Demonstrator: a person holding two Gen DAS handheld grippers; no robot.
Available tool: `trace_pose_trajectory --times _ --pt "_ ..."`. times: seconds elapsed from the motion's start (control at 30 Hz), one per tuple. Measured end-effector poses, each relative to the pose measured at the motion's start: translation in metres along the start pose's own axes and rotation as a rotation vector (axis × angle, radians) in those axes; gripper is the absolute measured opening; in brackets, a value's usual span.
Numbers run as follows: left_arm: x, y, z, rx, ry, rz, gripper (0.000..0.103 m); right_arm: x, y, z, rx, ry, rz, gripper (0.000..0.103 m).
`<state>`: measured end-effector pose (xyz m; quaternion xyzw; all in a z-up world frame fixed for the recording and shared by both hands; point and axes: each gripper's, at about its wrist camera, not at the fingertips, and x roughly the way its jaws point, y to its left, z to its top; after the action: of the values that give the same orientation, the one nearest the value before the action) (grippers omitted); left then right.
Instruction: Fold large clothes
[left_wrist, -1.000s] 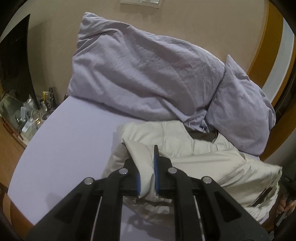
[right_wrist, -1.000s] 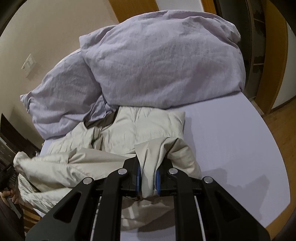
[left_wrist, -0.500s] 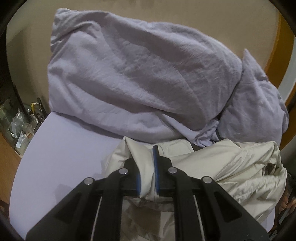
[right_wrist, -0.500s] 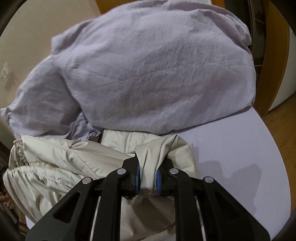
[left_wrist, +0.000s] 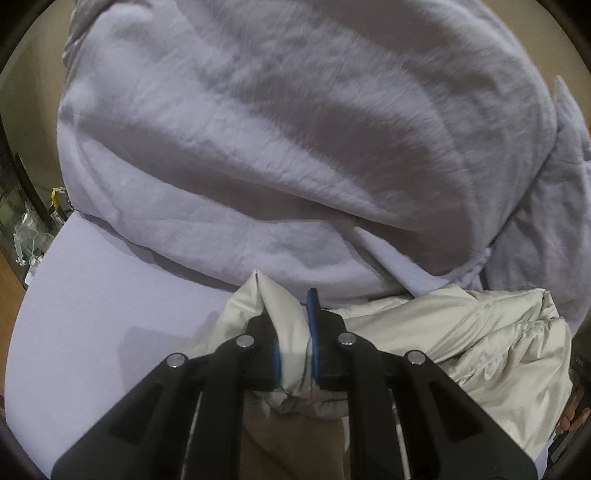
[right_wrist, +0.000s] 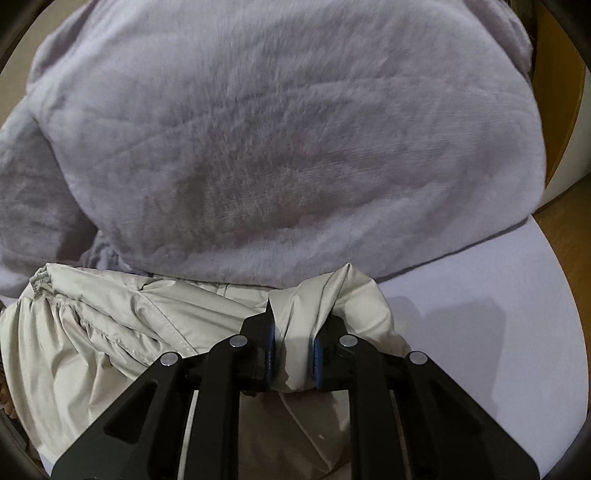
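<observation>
Your left hand-held gripper (left_wrist: 293, 347) and right hand-held gripper (right_wrist: 291, 350) each clench a thin pinch of the jacket (right_wrist: 110, 332), low in frame on the bed (right_wrist: 498, 332). Slick fabric may slip out; the fold may ride up against the pillow (right_wrist: 277, 147) at centre frame.

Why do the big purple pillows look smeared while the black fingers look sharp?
Left wrist view: the pillow is streaked by motion blur; the fingers pinching the cream jacket stay crisp. Right wrist view: same smear on the pillow, and the fisheye lens bends the bed edge.
</observation>
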<state>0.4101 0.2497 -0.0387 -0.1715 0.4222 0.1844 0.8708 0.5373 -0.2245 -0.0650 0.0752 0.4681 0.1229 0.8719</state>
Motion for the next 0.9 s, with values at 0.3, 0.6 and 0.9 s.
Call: trace_pose_trajectory --times 0.3,0.6,0.9 --pt "0.031 -0.002 -0.001 -0.014 0.026 0.039 0.02 0.019 0.003 -0.002 0.017 0.043 0.001 0.022" --pt "-0.006 0.001 -0.002 0.027 -0.057 0.064 0.08 -0.044 -0.013 -0.014 0.051 -0.037 0.017 0.073" --pt "-0.044 -0.021 -0.033 0.031 -0.049 -0.042 0.082 -0.087 0.017 -0.055 0.007 -0.033 0.11 0.073"
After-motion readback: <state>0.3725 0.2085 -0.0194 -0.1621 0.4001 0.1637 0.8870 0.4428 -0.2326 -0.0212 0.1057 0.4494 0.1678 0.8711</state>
